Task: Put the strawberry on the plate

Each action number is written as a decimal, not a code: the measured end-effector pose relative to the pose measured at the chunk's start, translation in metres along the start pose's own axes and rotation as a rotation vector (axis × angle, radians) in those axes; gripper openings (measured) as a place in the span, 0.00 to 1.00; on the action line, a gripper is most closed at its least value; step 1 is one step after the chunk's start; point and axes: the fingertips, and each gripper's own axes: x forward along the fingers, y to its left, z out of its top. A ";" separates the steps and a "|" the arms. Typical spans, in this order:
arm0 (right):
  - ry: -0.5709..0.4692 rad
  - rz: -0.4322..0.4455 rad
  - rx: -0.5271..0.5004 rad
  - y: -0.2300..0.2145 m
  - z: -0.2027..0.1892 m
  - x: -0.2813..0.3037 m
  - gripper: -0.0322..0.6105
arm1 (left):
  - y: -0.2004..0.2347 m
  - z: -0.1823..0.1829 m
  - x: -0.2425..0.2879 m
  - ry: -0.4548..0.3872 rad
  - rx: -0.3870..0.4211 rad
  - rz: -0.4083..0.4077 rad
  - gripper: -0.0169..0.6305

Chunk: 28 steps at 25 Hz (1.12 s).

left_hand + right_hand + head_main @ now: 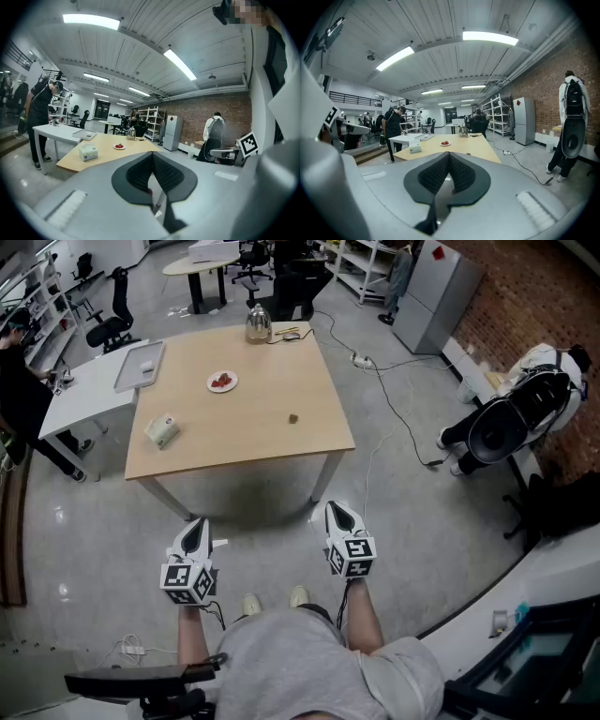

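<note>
While the person stands well back from the square light-wood table (262,442), neither claw carries anything. The left gripper (195,532) has its ribbed black pads pressed together on nothing, and the right gripper (339,519) is closed and empty in the same way. Both are held low in front of the body, well apart from everything on the tabletop.

The red strawberry pieces (221,382) already lie on the small white round plate (233,382), towards the far left part of the table. So this looks like either the approach before any reach or the task already met; I cannot tell which. No loose strawberry shows elsewhere. One small dark lump (293,417) sits alone near the table's middle, too small to identify.

If a berry is yet to be moved, the next move calls for stepping up to the table, spreading one claw and closing softly, since soft fruit would bruise.

By count there are two grippers and one plate, with a red cluster too small to number. There is also one silvery metal kettle (258,324) at the far edge and one pale green tissue box (162,430) near the left edge. One flat grey tray (131,376) sits on the adjoining white table (89,399).
</note>
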 end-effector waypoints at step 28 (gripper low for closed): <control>-0.010 0.029 0.040 -0.071 -0.002 -0.006 0.06 | -0.060 -0.006 0.039 -0.009 -0.006 0.025 0.06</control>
